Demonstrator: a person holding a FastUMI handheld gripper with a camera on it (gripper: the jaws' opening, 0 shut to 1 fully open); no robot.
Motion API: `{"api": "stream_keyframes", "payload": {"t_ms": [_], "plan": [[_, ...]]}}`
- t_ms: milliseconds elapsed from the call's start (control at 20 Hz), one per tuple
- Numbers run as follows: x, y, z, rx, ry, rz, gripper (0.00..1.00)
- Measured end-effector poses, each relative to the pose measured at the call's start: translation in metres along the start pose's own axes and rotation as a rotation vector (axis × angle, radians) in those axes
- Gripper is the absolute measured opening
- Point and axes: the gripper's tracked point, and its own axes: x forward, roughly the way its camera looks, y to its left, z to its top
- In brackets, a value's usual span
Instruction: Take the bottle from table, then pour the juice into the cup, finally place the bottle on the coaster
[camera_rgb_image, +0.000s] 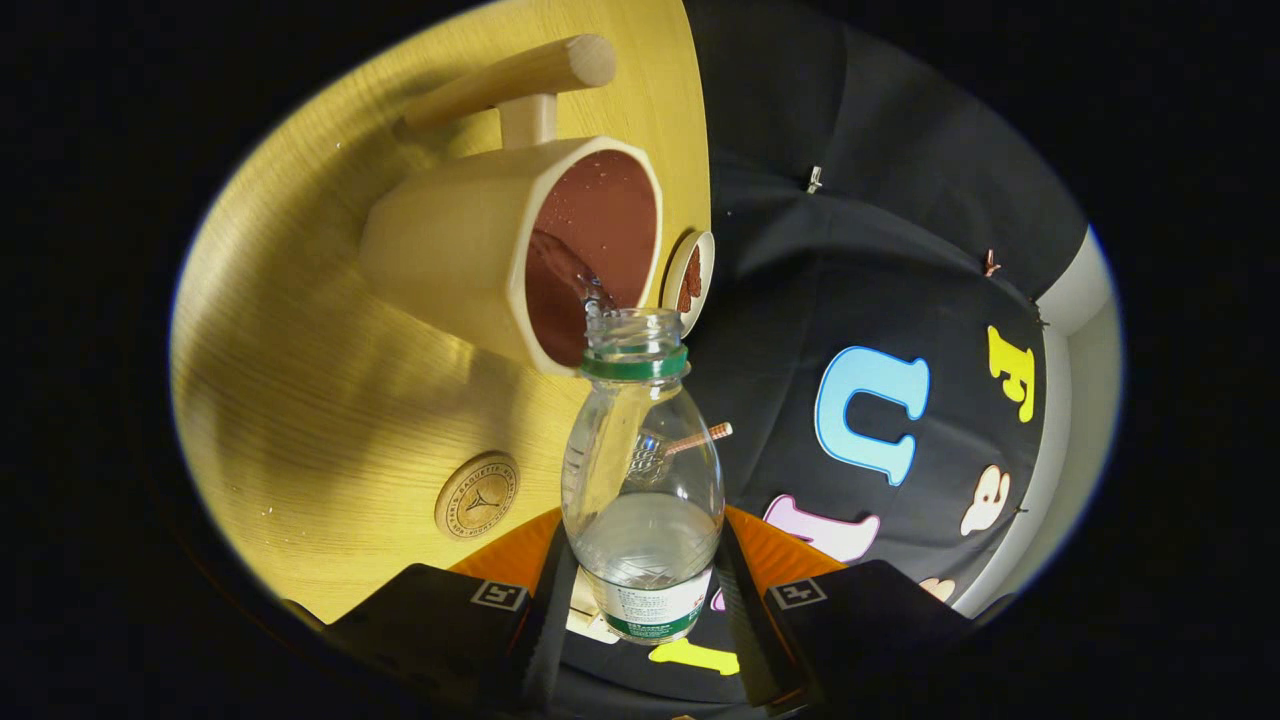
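My gripper (640, 600) is shut on a clear plastic bottle (642, 470), with both fingers pressing its labelled lower part. The bottle has a green neck ring, no cap, and some clear liquid inside. It is tipped over, so the wooden table (300, 400) looks rolled onto its side. Its open mouth sits at the rim of a cream cup (500, 250) with a brown inside and a wooden stick handle. A thin stream runs from the mouth into the cup. A round wooden coaster (477, 495) lies on the table beside the bottle's body, nearer to my fingers than the cup.
A small round dish (690, 270) with a brown inside stands at the table's edge just past the cup. The black cloth wall (900, 250) hangs beyond the table. A pale wall strip (1080, 300) shows behind the cloth.
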Motion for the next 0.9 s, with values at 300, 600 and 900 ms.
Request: {"api": "stream_keyframes", "payload": {"t_ms": [300, 600, 900], "plan": [[0.002, -0.0034, 0.0006, -0.034, -0.013, -0.005, 0.72], [0.0017, -0.004, 0.0033, -0.065, -0.027, -0.006, 0.72], [0.0041, -0.0053, 0.0069, -0.117, -0.042, -0.006, 0.72]]}}
